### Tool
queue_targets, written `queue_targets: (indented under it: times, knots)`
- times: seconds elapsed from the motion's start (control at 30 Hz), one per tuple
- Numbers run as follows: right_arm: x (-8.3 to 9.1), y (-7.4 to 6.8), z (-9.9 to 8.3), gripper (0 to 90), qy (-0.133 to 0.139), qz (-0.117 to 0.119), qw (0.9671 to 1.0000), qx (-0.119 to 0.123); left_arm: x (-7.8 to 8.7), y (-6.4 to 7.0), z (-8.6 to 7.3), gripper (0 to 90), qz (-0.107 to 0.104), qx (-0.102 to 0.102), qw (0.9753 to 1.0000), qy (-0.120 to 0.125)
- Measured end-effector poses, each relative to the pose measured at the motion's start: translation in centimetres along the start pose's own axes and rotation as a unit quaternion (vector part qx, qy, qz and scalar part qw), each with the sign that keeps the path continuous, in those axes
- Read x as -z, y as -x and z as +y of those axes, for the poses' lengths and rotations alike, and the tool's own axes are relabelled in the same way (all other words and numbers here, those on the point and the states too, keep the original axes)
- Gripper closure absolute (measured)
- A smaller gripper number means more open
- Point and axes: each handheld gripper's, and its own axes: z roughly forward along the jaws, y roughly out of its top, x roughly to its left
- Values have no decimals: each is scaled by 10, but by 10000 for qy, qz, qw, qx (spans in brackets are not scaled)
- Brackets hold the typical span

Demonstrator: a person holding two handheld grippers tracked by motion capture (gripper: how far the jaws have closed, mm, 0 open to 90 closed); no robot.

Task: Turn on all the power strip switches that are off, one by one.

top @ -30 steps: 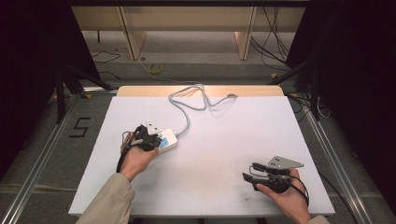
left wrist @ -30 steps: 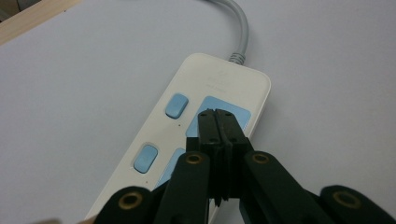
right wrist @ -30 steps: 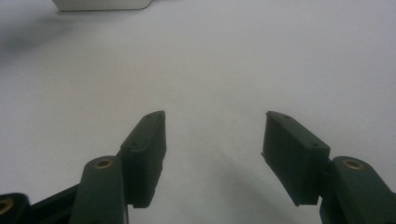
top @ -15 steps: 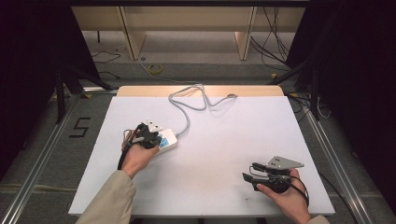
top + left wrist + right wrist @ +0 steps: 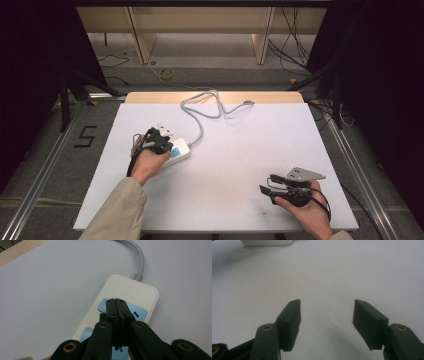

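Up high: left gripper [image 5: 162,140] right over white power strip [image 5: 181,150] on counter [image 5: 240,150], right gripper [image 5: 272,192] far off. Left gripper view: closed, holding nothing, above blue socket [image 5: 140,311], strip running straight ahead. Right gripper view: wide open, empty.

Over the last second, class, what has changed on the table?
Nothing visibly moved. The left gripper stays shut over the white power strip, the right gripper stays open near the table's front edge, and the grey cable lies as before.

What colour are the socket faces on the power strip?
Light blue, on the white power strip; clearest in the left gripper view.
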Motion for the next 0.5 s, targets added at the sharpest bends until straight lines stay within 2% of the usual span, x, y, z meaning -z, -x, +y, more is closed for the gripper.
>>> queue_targets:
  times: [0.5]
  knots:
    - [0, 0, 0, 403, -2, 4, 10000, -6, -11, -3, 4, 898, 49, -59, 9999, -86]
